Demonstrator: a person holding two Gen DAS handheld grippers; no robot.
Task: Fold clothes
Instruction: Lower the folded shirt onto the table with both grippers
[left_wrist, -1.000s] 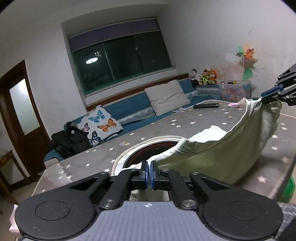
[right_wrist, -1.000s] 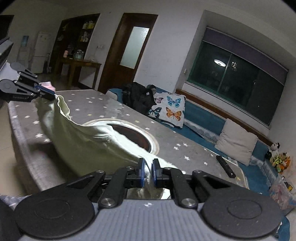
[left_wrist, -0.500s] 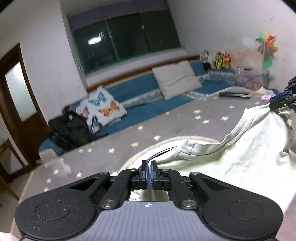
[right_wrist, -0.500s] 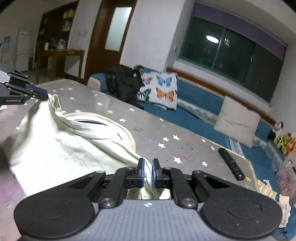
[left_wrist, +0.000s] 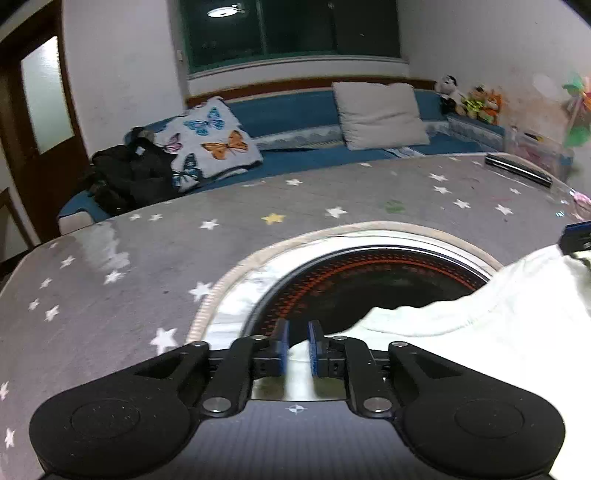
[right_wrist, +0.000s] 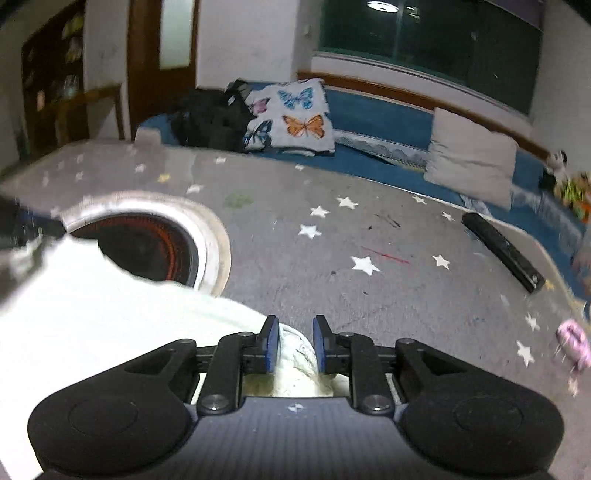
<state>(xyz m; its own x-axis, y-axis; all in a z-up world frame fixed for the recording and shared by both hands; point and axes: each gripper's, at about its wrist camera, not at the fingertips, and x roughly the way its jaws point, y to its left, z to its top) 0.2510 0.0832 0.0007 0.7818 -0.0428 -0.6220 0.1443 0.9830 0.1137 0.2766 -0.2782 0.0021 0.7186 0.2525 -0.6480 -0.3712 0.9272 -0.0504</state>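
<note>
A pale cream garment (left_wrist: 480, 332) lies on the grey star-patterned table, partly over the round hob. It also shows in the right wrist view (right_wrist: 92, 306). My left gripper (left_wrist: 297, 341) is open, low over the table, with the garment's corner lying between its blue pads. My right gripper (right_wrist: 294, 341) is open too, with a crumpled corner of the garment loose between its pads. The right gripper's tip shows at the right edge of the left wrist view (left_wrist: 578, 240).
A round black hob (left_wrist: 369, 280) with a pale rim is set in the table (left_wrist: 110, 280). A black remote (right_wrist: 502, 251) and a pink item (right_wrist: 572, 341) lie near the table's right end. A blue sofa with a butterfly pillow (left_wrist: 207, 144) stands behind.
Both grippers carried the hanging garment forward and down onto the table, then opened. The garment now lies on the surface, released.
</note>
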